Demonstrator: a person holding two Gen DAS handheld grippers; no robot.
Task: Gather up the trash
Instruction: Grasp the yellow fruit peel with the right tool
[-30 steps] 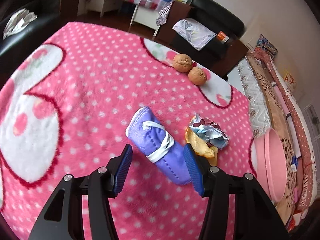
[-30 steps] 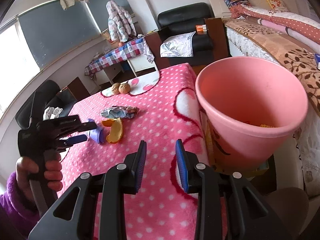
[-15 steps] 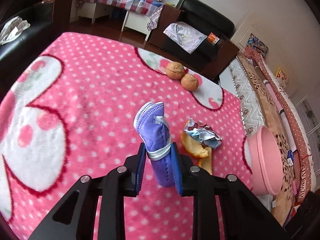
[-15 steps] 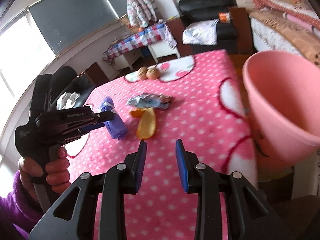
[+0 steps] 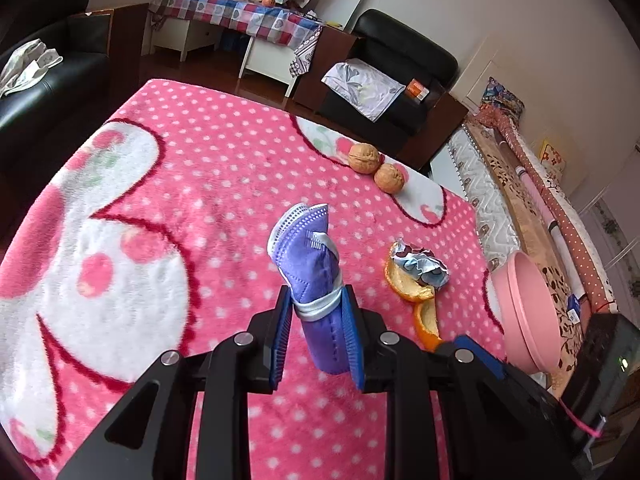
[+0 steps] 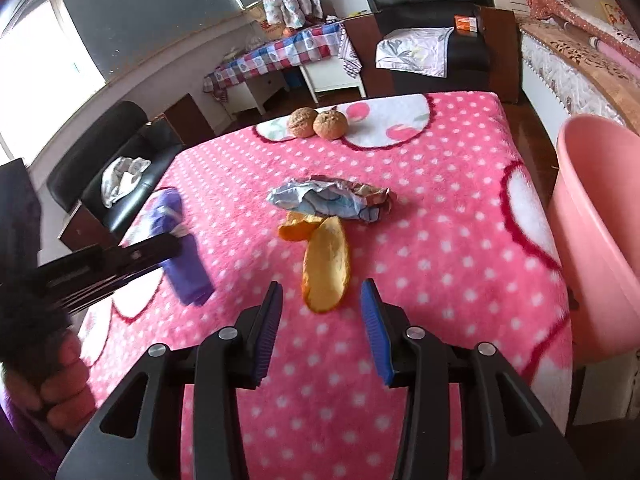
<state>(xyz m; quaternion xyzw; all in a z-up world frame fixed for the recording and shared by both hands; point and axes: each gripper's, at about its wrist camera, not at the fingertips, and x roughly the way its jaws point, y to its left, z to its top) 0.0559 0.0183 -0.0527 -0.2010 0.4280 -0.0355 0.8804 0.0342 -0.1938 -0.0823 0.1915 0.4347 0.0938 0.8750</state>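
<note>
left hand-held gripper (image 5: 316, 336) clamped, lifted mask (image 5: 310, 264) | right hand-held gripper (image 6: 322, 330) opening over peel (image 6: 326, 270)

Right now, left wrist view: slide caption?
Left gripper clamps rolled purple mask above pink blanket; peel, wrapper remain.

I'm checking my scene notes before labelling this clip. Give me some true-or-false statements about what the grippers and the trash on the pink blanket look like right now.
1. The left gripper is clamped on the rolled purple mask. True.
2. The right gripper holds the orange peel. False: its jaws have just been opening and stand apart, with the peel lying on the blanket just ahead of them.
3. The two walnuts sit side by side at the far end of the blanket. True.
4. The crumpled foil wrapper is already in the pink bin. False: it lies on the blanket by the peel.
5. The pink bin stands on the blanket. False: it stands off its edge.
</note>
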